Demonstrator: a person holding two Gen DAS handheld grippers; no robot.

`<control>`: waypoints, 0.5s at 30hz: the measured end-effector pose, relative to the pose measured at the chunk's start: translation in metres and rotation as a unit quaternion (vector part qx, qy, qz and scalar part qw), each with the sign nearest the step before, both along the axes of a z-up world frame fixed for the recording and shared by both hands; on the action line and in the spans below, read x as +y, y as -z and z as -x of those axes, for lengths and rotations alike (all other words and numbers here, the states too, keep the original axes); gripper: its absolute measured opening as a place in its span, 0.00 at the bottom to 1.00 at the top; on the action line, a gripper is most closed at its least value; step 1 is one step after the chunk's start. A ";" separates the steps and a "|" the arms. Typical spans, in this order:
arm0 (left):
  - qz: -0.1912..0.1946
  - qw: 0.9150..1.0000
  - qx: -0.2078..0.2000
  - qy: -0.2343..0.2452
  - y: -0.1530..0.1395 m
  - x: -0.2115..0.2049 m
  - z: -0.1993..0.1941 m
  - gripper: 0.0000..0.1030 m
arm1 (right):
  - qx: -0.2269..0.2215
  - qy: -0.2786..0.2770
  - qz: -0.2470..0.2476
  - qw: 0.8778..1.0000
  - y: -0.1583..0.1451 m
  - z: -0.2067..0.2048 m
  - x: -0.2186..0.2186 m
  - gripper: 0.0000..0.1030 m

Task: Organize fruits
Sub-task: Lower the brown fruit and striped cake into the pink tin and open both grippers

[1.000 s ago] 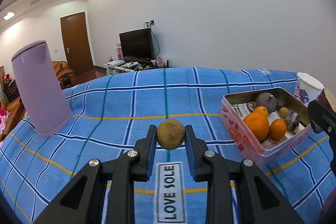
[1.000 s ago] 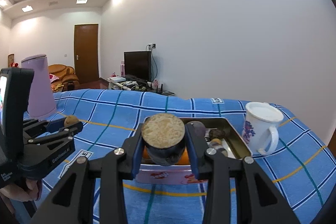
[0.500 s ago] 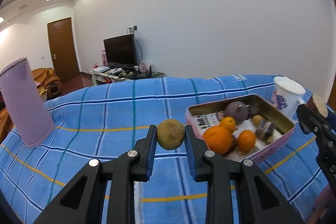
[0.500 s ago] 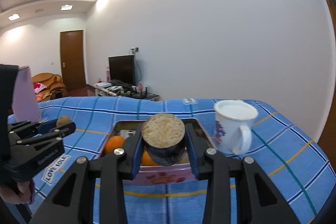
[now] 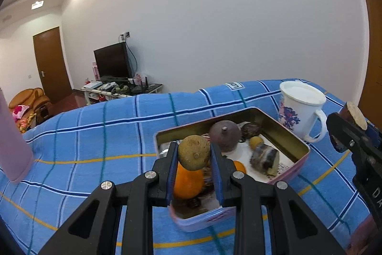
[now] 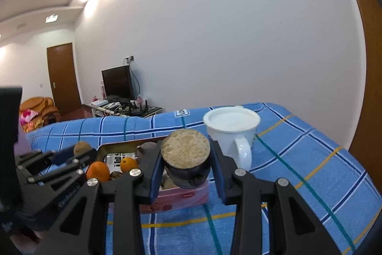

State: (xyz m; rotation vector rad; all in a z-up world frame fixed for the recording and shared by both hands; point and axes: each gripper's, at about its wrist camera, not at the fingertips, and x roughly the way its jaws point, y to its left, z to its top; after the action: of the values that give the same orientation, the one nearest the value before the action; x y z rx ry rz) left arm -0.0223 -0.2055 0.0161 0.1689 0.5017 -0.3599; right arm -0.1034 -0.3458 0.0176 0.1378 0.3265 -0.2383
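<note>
My left gripper [image 5: 194,154] is shut on a brown kiwi [image 5: 193,152] and holds it above the near left end of the pink tin [image 5: 290,167]. The tin holds oranges [image 5: 188,181], a dark round fruit [image 5: 225,138] and other pieces. My right gripper [image 6: 186,159] is shut on a dark cut fruit piece [image 6: 185,155] with a pale cut face, held just in front of the tin [image 6: 188,195]. The left gripper with the kiwi [image 6: 82,148] shows at the left of the right wrist view. The right gripper [image 5: 351,128] shows at the right edge of the left wrist view.
A white lidded mug [image 5: 301,109] stands right of the tin; it also shows in the right wrist view [image 6: 232,133]. A lilac kettle [image 5: 10,142] stands at the far left. The blue checked cloth [image 5: 100,135] covers the table. A TV stand and a door are behind.
My left gripper has carried the kiwi to the right, from over the cloth to above the tin. My right gripper has swung right with its fruit piece, toward the mug.
</note>
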 end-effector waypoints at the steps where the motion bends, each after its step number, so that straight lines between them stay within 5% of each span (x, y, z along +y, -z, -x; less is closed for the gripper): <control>1: 0.000 1.000 0.002 0.002 0.001 -0.003 -0.001 0.27 | 0.003 0.002 -0.008 1.000 0.000 0.000 -0.003 0.39; 15: 0.040 0.999 0.031 -0.008 0.000 -0.019 -0.035 0.27 | 0.031 0.003 -0.017 0.999 -0.020 -0.052 -0.020 0.39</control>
State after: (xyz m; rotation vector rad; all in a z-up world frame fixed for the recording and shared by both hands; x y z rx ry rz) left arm 0.0128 -0.2248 0.0156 0.0753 0.5478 -0.3691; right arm -0.0517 -0.3660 0.0372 0.1644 0.3915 -0.2441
